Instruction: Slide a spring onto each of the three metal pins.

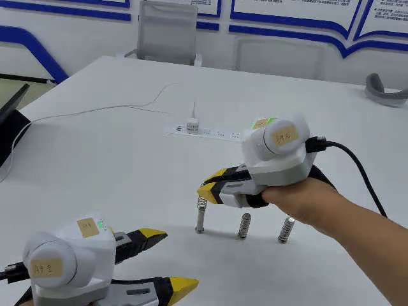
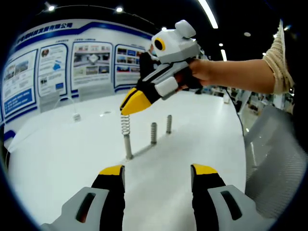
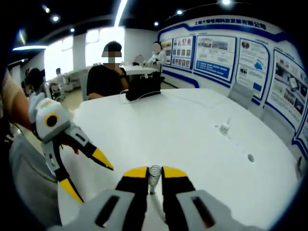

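Spring [image 2: 125, 124], probably light and squashy, is pinched at its top coils by the right gripper [image 3: 154, 172] atop the end pin [image 1: 200, 223]; left gripper [image 2: 158, 169] gapes empty.

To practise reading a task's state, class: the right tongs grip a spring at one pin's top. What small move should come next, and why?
Probably lower the right tongs a little, sliding the spring down its pin before letting go. It sits only at the pin's top, with bare shaft below, while the middle spring and the end spring already sit fully down.
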`<state>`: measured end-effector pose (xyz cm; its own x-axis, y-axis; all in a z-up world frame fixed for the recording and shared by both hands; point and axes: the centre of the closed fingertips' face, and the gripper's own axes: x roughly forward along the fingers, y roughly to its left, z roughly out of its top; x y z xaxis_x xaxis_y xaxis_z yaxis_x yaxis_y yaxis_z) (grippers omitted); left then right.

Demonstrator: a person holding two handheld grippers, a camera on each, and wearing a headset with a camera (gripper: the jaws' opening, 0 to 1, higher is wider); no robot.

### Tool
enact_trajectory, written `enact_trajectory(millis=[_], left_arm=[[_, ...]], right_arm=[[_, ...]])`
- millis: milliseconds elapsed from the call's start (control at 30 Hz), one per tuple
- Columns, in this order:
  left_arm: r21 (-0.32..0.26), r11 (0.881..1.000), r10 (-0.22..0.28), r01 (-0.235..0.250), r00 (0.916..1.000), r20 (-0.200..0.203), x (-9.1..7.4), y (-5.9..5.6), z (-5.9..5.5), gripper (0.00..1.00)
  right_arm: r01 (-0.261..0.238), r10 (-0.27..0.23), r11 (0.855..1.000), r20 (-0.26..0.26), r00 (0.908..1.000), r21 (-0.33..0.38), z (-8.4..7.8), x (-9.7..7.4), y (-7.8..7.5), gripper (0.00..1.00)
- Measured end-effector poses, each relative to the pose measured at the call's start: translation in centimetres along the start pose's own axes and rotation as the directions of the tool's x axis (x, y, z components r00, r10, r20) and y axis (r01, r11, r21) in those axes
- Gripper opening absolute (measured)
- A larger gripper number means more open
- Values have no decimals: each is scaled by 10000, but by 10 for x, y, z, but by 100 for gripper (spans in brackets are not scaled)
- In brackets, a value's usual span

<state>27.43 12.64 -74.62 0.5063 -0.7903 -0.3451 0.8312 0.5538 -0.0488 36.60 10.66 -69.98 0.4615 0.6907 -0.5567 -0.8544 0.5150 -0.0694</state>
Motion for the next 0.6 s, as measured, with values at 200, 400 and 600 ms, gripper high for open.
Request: enact_trajectory(millis=[200, 400, 600], left_arm=[[-11, 10000, 11, -11, 10000, -11, 0, 1, -1, 56], [-10, 10000, 45, -45, 10000, -25, -1, 2, -1, 55], [-24, 10000, 32, -32, 10000, -71, 0, 1, -2, 55]], right_arm=[[21, -21, 10000, -28, 10000, 80, -4, 3, -1, 12], [11, -9, 9999, -126, 9999, 164, -10, 6, -1, 12], [4, 1, 9997, -237, 9997, 230, -17, 11, 0, 12]])
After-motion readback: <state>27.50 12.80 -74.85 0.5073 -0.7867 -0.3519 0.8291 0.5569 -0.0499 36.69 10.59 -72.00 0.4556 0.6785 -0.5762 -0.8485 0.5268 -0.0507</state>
